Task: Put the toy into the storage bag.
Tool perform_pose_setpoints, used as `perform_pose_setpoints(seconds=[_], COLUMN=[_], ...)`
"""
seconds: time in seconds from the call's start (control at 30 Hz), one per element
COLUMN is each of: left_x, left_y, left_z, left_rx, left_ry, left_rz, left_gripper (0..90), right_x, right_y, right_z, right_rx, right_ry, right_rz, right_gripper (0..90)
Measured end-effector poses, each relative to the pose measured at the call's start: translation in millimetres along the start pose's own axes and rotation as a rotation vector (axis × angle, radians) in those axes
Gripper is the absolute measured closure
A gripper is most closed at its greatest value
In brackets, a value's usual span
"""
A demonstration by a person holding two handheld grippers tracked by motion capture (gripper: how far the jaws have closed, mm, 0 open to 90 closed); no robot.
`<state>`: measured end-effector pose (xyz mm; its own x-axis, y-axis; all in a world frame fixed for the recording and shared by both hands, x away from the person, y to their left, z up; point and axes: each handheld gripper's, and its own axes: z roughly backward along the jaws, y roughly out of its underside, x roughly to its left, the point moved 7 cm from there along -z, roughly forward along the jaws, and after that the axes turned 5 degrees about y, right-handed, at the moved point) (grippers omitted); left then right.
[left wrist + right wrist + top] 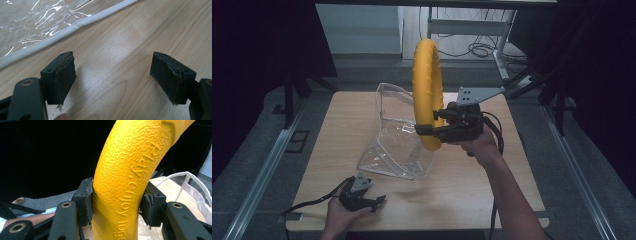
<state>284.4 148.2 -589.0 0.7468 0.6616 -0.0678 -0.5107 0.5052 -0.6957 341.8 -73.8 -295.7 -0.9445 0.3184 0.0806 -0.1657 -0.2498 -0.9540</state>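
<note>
Open lane along the near strip of the wooden table (452,200), between the left gripper (379,199) and the right forearm; the left jaws stand wide over bare wood. Centre is blocked by the clear plastic bag (397,135), its white-trimmed edge just ahead of the left gripper. The yellow ring (428,90), held upright above the bag's right side by the right gripper (419,130), blocks passage there.
</note>
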Motion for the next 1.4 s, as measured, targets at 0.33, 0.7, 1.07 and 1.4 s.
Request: perform_pose_setpoints(seconds=[0.33, 0.7, 1.07, 1.4], left_x=[0.0, 0.2, 0.3, 0.2], left_y=[-0.1, -0.5, -0.5, -0.5], left_z=[0.1, 0.5, 0.6, 0.2], left_rx=[-0.001, -0.004, -0.005, -0.006], left_ry=[0.001, 0.001, 0.002, 0.0], left_rz=[0.001, -0.001, -0.001, -0.001], left_gripper=[20.3, 20.3, 20.3, 20.3], right_x=[10.9, 17.8, 27.8, 30.8], right_y=[-3.6, -13.3, -22.1, -21.0], right_z=[-9.7, -7.2, -9.1, -18.4], right_rx=[0.0, -0.03, -0.043, -0.035], right_ry=[-0.032, -0.039, -0.062, -0.106], right_rz=[0.018, 0.029, 0.051, 0.043], right_gripper=[50.3, 50.3, 50.3, 50.3])
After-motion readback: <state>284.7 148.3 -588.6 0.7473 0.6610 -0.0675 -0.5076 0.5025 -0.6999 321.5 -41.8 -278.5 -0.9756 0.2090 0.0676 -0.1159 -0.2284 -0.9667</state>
